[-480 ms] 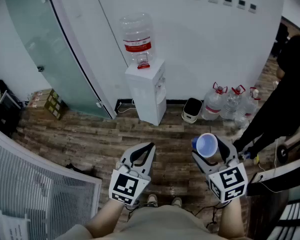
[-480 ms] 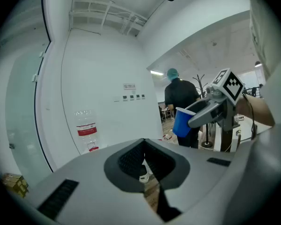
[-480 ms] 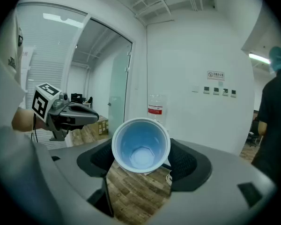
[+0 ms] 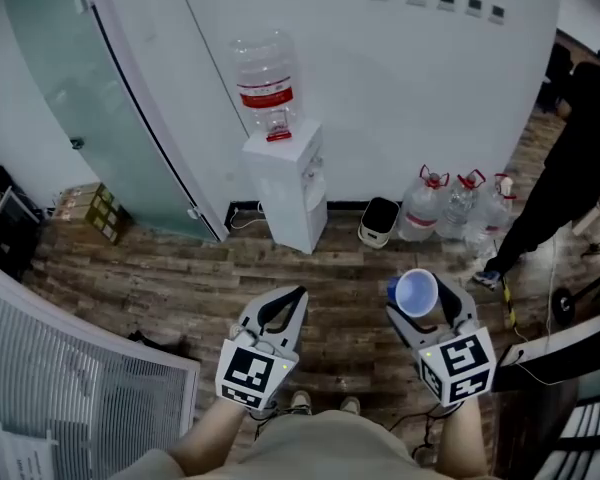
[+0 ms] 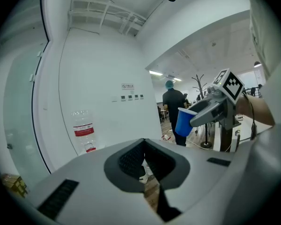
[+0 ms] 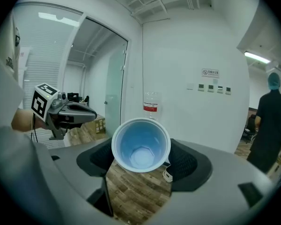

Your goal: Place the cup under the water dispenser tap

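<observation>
The white water dispenser [image 4: 285, 183] stands against the far wall with a clear bottle [image 4: 263, 86] on top. My right gripper [image 4: 421, 295] is shut on a blue cup [image 4: 415, 292], held upright over the wooden floor, well short of the dispenser. In the right gripper view the cup [image 6: 141, 145] is empty and sits between the pads, with the bottle [image 6: 150, 104] behind it. My left gripper [image 4: 298, 294] hovers level with the right one, shut on nothing. The left gripper view shows its tips [image 5: 144, 142] meeting, and the cup [image 5: 183, 122] off to the right.
A frosted glass partition [image 4: 90, 118] runs along the left. Several spare water bottles [image 4: 450, 208] and a small bin [image 4: 382, 220] stand at the wall right of the dispenser. A person in dark clothes [image 4: 570, 158] stands at the right. Cardboard boxes [image 4: 100, 208] sit far left.
The person at the right has stepped farther away to the right. Both grippers and the cup hold the same pose.
</observation>
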{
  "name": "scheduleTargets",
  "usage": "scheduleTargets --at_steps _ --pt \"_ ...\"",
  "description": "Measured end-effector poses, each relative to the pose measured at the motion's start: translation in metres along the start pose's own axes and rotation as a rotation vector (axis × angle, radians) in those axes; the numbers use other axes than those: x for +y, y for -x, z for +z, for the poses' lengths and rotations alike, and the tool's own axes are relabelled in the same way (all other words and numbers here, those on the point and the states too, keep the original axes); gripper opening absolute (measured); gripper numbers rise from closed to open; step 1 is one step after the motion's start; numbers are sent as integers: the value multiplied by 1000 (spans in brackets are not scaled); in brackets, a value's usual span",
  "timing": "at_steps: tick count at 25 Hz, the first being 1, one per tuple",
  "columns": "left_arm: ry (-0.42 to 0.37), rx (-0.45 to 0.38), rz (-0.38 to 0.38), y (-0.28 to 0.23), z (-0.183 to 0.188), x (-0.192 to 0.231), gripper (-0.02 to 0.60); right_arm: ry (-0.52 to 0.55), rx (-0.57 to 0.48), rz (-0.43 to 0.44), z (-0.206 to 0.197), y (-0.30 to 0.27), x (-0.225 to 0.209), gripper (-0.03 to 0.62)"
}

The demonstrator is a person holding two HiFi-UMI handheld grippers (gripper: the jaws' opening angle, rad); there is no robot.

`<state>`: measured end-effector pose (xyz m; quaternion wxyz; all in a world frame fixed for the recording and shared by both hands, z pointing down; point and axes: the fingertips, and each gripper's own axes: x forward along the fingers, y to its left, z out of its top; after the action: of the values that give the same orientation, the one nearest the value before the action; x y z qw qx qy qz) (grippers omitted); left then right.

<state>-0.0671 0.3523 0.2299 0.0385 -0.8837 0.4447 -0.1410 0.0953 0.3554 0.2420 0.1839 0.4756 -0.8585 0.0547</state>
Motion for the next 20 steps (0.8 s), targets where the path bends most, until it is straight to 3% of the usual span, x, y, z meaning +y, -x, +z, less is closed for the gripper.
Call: scheduleTargets --at_steps 11,20 --pt "52 25 90 -27 -2 -16 6 52 41 4 -27 25 -38 362" --pt "41 36 74 -54 -13 -24 6 47 73 32 -45 9 -57 360"
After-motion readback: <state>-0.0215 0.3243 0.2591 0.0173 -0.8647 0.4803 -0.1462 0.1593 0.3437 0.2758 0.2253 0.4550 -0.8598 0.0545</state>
